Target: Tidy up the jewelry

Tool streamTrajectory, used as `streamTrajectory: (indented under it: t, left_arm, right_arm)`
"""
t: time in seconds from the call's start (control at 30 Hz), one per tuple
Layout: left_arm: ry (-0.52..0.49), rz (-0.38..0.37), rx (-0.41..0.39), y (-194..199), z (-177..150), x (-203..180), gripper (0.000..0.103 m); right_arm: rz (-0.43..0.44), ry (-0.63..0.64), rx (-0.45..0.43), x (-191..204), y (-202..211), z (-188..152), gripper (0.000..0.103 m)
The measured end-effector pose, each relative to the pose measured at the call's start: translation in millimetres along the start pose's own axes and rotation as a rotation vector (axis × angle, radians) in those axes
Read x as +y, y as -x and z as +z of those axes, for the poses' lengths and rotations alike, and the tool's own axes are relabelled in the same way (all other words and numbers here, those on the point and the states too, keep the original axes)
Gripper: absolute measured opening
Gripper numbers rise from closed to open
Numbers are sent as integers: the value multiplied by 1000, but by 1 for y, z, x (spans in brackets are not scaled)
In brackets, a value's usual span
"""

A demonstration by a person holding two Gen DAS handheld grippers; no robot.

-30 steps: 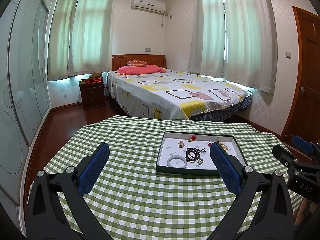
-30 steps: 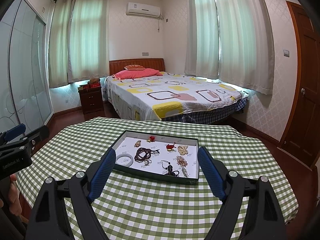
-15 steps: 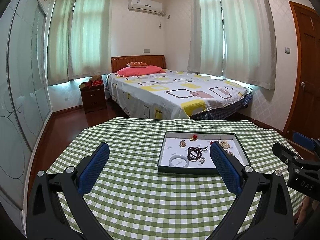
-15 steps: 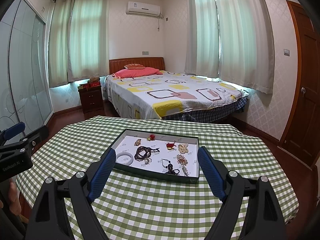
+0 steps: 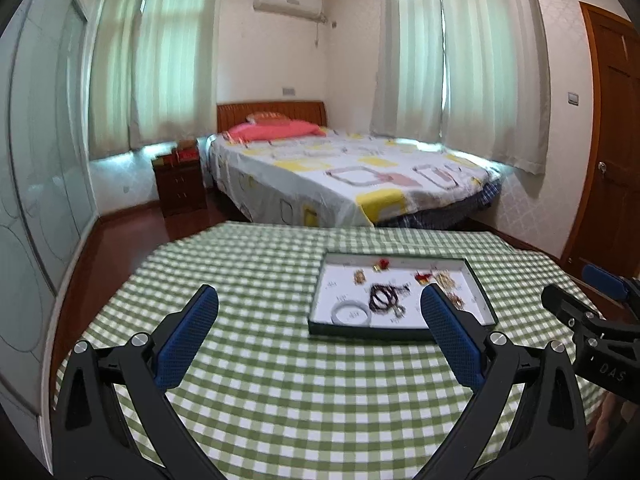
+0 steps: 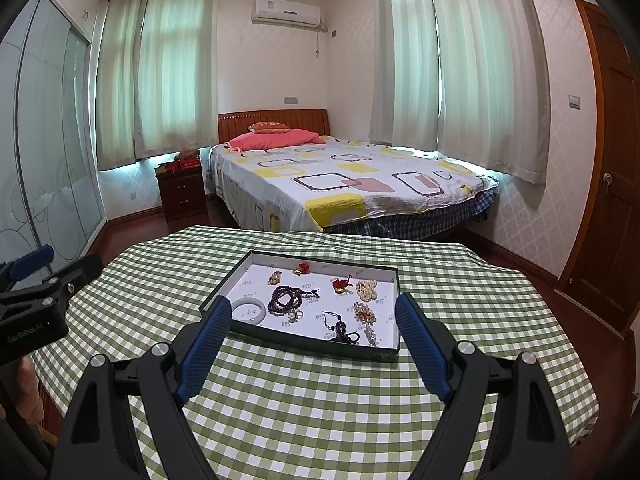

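Both grippers have come a bit closer to the tray (image 6: 384, 354) since a moment ago. The left gripper (image 5: 318, 298) and right gripper (image 6: 314, 304) hang over the checked table (image 6: 320, 420), jaws wide apart, holding nothing. The white bangle (image 6: 249, 310) and dark beads (image 6: 286, 300) lie in the tray.

**Item count**

1 tray (image 6: 224, 286) on 1 table (image 6: 320, 420). In the tray: 1 white bangle (image 6: 249, 310), 1 dark bead string (image 6: 285, 298), 2 red charms (image 6: 303, 268), 1 black pendant (image 6: 341, 330), several pale bead pieces, exact count unclear. 2 claws (image 6: 310, 320), both open.
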State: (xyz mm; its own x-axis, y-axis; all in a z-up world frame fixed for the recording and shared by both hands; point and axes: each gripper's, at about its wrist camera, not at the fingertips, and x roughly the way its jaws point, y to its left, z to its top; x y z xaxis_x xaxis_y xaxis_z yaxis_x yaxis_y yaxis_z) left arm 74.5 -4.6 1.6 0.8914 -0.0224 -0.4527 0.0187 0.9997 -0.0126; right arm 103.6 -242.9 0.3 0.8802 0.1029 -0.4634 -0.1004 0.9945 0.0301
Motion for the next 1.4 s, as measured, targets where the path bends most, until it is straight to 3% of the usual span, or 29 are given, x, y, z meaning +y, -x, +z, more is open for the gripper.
streamTrajectory:
  t: [0.1,0.2,0.43,0.5,0.73,0.87,0.97,1.23,1.4]
  left_arm:
    - [9,-17,27,-7,-3,2,99]
    - [14,26,18,-13,-5,5,99]
    - [45,41,110,-51,-15,22,99]
    - [60,78,142,-72,-21,31,99]
    - [88,204,276,-163,-41,73,99]
    - [81,282,359,-218,-54,106,99]
    - [75,322,397,-245,-61,126,99]
    - [146,290,486,-286,-73,162,99]
    - [199,254,490,-291,-78,168,99]
  right_arm:
    - [-1,0,5,0,-1,-1,81]
    - [-5,-3,8,-2,-1,-1,81]
    - [-21,-30,31,-17,-15,-6,81]
    - [-29,-44,42,-28,-24,-8,83]
    - [-191,-104,125,-106,-95,-26,84]
    - [-304,-125,233,-168,-152,-51,84]
    - [-337,-144,317,-197,-176,-69,84]
    - [-326,-145,457,-232,-213,-89,84]
    - [-293,-228,466,-242,-216,-95,95]
